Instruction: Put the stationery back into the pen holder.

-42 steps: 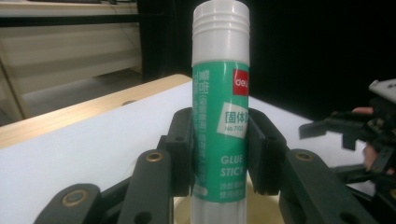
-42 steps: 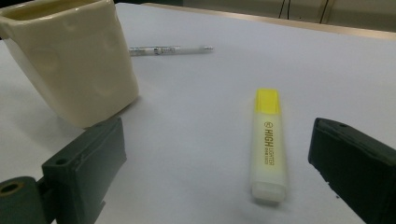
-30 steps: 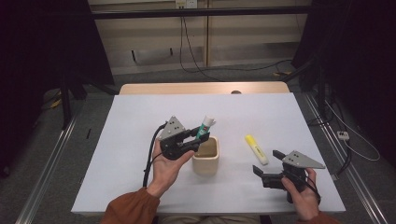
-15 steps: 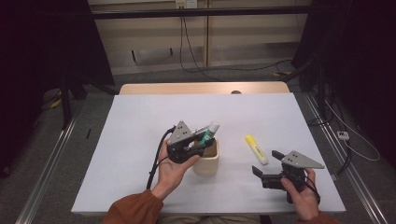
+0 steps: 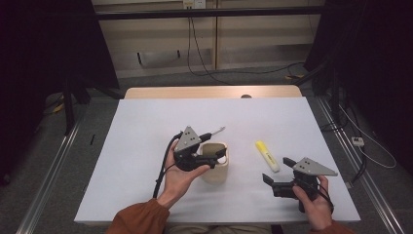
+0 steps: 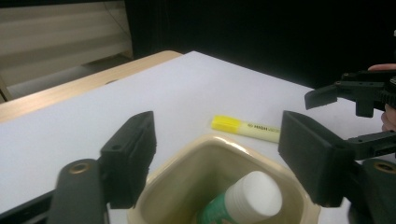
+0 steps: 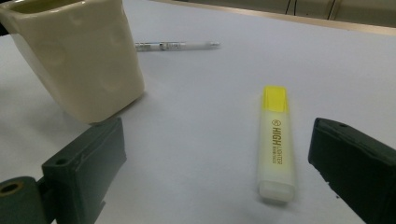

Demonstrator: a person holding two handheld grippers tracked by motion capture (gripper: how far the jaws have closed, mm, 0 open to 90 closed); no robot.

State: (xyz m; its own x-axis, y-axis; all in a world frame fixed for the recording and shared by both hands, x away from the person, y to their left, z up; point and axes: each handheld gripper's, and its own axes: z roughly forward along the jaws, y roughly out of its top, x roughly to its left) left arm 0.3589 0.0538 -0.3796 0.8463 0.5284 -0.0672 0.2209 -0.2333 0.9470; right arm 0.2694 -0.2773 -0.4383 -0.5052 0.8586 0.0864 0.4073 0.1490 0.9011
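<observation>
My left gripper [image 6: 219, 154] gaping over beige cup [image 6: 224, 186], green marker [image 6: 243, 203] inside. Right gripper [image 7: 210, 177] gaping near yellow highlighter [image 7: 276, 140]: light, stiff, slick; grab mid-barrel.

White table [image 5: 146, 146]: cream cup [image 5: 215, 170], yellow highlighter [image 5: 267, 156], probably 1 clear pen [image 5: 214, 132] lying flat.

Left gripper [image 5: 214, 157] over the beige cup [image 5: 215, 166], yellow highlighter [image 5: 267, 156] beside, right gripper [image 5: 276, 174] apart.
</observation>
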